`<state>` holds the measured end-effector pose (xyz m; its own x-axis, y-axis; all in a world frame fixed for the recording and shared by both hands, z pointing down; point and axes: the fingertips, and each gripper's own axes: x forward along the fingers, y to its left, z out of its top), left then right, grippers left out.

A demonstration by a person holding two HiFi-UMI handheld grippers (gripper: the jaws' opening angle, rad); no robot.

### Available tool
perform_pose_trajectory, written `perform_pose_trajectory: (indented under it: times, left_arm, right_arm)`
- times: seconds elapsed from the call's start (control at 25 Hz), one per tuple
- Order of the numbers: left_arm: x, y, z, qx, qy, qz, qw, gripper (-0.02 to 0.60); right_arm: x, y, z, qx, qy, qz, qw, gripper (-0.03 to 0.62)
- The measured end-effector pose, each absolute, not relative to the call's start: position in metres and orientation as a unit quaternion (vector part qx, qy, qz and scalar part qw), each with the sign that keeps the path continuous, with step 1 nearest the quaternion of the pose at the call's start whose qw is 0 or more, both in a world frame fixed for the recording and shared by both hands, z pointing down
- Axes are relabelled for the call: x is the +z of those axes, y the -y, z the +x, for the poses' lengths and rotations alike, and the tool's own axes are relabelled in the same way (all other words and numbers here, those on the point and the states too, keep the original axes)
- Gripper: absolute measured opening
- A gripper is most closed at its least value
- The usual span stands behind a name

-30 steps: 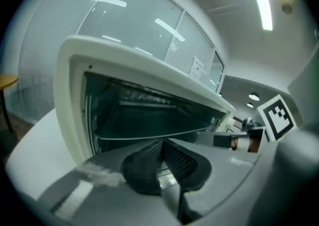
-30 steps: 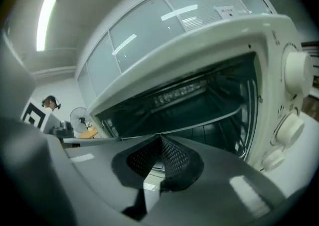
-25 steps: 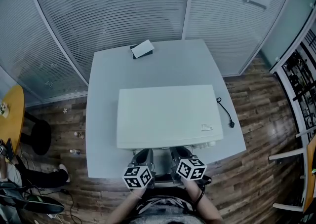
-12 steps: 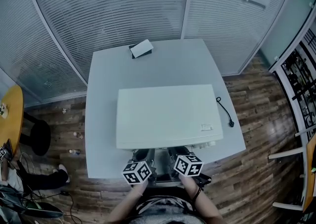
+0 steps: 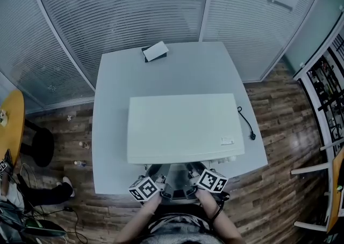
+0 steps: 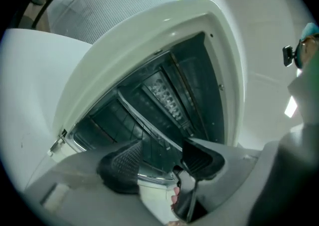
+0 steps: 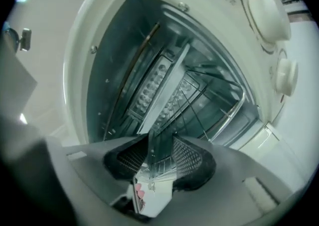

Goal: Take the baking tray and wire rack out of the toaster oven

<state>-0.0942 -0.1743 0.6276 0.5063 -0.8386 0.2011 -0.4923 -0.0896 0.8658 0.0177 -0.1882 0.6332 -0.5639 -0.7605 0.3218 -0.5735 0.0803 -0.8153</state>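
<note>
The white toaster oven (image 5: 183, 127) stands on the table with its glass door (image 5: 174, 183) swung down toward me. Inside, a pale flat baking tray (image 7: 164, 90) shows edge-on, with the wire rack (image 7: 197, 100) just beside it. The left gripper view shows the same tray (image 6: 149, 126) and rack wires (image 6: 130, 126). My left gripper (image 6: 159, 158) and right gripper (image 7: 157, 153) are at the door's front edge, side by side. Both sets of jaws are opening. The door's chrome edge lies between them, and the pads do not press on it.
The grey table (image 5: 113, 103) drops off just below the door. A small box (image 5: 155, 52) lies at the table's far edge, and a black power cord (image 5: 246, 122) trails to the oven's right. White control knobs (image 7: 269, 11) sit right of the opening.
Both grippers were shut at the oven's front; now both have rolled outward and opened. The door now shows lowered between them.
</note>
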Motion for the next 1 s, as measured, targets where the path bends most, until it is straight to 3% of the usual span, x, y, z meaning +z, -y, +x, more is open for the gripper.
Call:
perform_pose_trajectory:
  times: [0.64,0.84,1.0]
  left_arm:
    - [0.621,0.207,-0.098,-0.227,0.466,0.696,0.496,0.255]
    - [0.627,0.218,-0.096,-0.232,0.476,0.688,0.496,0.255]
    - [0.632,0.226,-0.098,-0.240,0.479,0.682,0.498,0.195]
  right_arm:
    - [0.603,0.222,0.022,-0.461,-0.737,-0.470,0.154,0.215]
    - [0.608,0.232,0.019,-0.450,-0.736,-0.482,0.155,0.187]
    - [0.610,0.233,0.021,-0.456,-0.732,-0.477,0.169,0.172]
